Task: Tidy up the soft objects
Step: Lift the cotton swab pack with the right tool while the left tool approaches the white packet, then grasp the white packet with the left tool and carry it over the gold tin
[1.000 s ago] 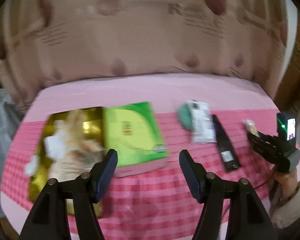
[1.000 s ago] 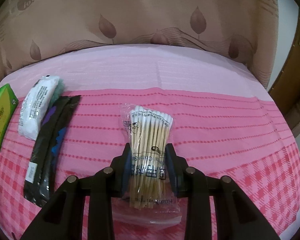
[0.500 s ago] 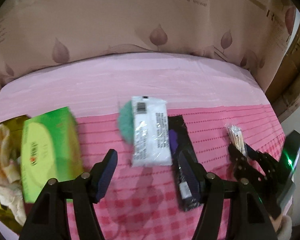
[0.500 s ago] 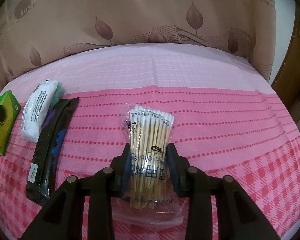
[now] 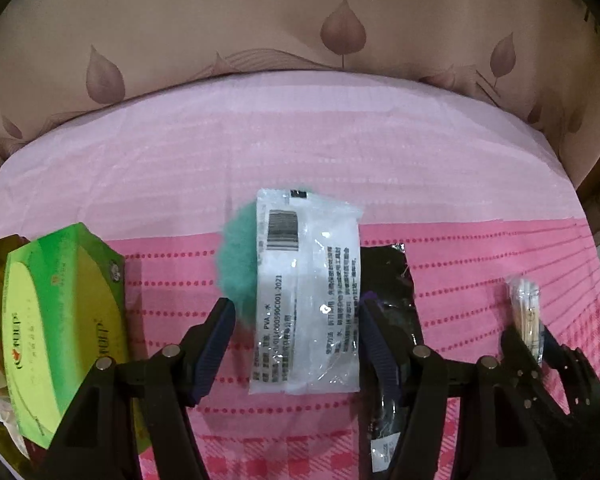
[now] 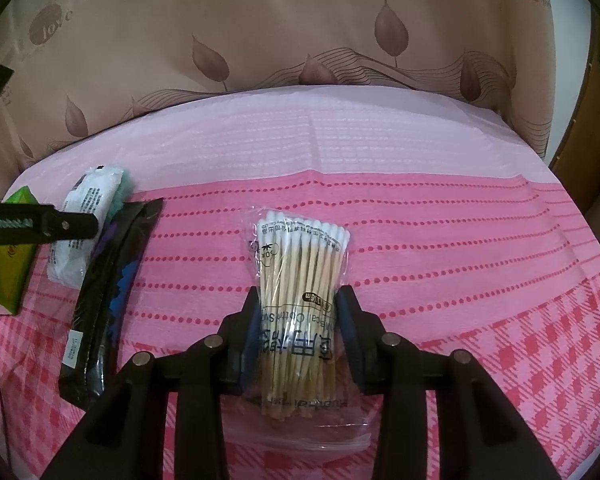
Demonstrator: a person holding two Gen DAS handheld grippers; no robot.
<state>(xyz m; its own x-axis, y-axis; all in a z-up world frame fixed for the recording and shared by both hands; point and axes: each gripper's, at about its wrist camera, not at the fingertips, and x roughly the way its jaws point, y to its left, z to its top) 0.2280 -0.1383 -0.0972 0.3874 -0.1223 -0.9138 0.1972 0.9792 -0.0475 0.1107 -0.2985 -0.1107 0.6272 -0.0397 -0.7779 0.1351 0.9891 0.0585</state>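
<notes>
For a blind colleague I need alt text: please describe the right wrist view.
The right gripper is shut on a clear bag of cotton swabs over a pink patterned tablecloth. To the left lie a black packet, a white packet and a green box.

We see a clear bag of cotton swabs (image 6: 302, 280) lying flat on pink cloth, white tips pointing away. Further left lie a long black packet (image 6: 108, 288), then a white plastic-wrapped pack (image 5: 308, 300) overlapping a teal fluffy puff (image 5: 238, 264).
</notes>
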